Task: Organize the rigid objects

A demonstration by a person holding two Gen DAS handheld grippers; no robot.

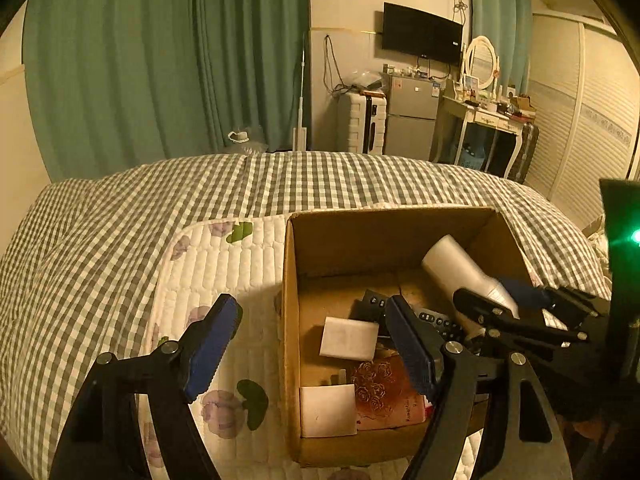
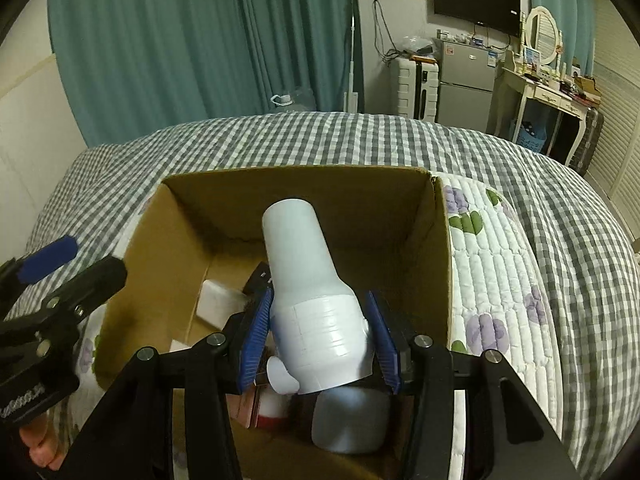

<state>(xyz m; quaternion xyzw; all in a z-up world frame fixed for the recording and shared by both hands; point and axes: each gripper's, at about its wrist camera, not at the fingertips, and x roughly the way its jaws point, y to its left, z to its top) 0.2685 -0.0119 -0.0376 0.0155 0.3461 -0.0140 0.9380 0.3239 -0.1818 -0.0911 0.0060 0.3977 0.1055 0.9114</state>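
A cardboard box (image 1: 290,320) sits on a quilted floral mat on the bed; it also shows in the right wrist view (image 2: 438,248). My right gripper (image 2: 318,340) is shut on a white hair dryer (image 2: 308,288) and holds it tilted inside the box; the dryer also shows in the left wrist view (image 1: 460,272). My left gripper (image 1: 316,348) is open and empty, straddling the box's left wall. In the box lie a black remote (image 1: 436,320), two white packets (image 1: 348,338) and a pink rose-patterned box (image 1: 384,396).
The quilted mat (image 1: 216,264) lies on a green-and-white checked bedcover (image 1: 120,216). Behind the bed are green curtains (image 1: 140,60), a suitcase (image 1: 360,124), a small fridge (image 1: 412,116), a wall TV (image 1: 420,32) and a dressing table (image 1: 484,116).
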